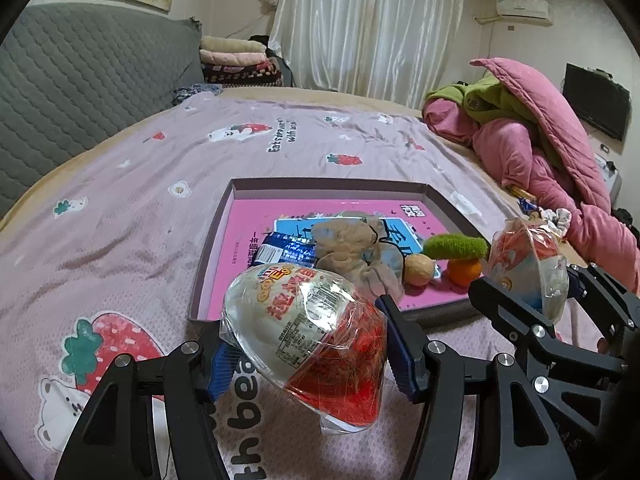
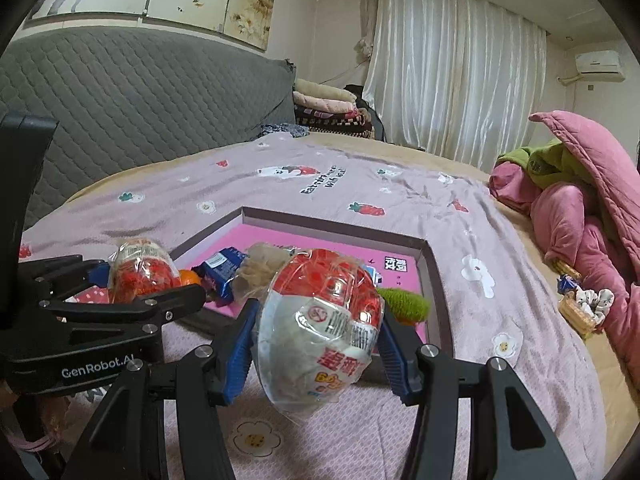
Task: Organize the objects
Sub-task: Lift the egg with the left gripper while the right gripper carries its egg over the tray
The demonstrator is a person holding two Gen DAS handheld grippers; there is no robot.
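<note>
While both sets of jaws stand partly apart, each is clamped on a plastic-wrapped toy egg. The left gripper [image 1: 306, 354] holds its egg [image 1: 308, 344] between blue pads, the white end pointing away towards the tray and the red end nearer the camera, with loose wrapper sticking out below. The right gripper [image 2: 316, 354] presses its own blue pads on the second egg [image 2: 320, 320], red half up and away, white printed half towards the camera.

Both eggs are held above the bedspread [image 1: 120, 200], just short of the near edge of a shallow box tray [image 1: 240, 188] with a pink printed floor. In the left wrist view the right gripper comes in from the right edge, its egg over the tray's near right corner; in the right wrist view the left gripper sits at the left, beside the tray's near left corner.

Inside the tray lie a blue snack packet [image 1: 282, 250], a beige plush toy [image 1: 352, 248], a tan round ball [image 1: 418, 270], an orange [image 1: 464, 272] and a fuzzy green piece [image 1: 456, 246] resting over the orange.

Farther out, a heap of pink and green quilts [image 1: 532, 140] sits at the bed's right side, a grey padded headboard [image 2: 140, 92] at the left, and white curtains [image 2: 452, 72] hang behind.
</note>
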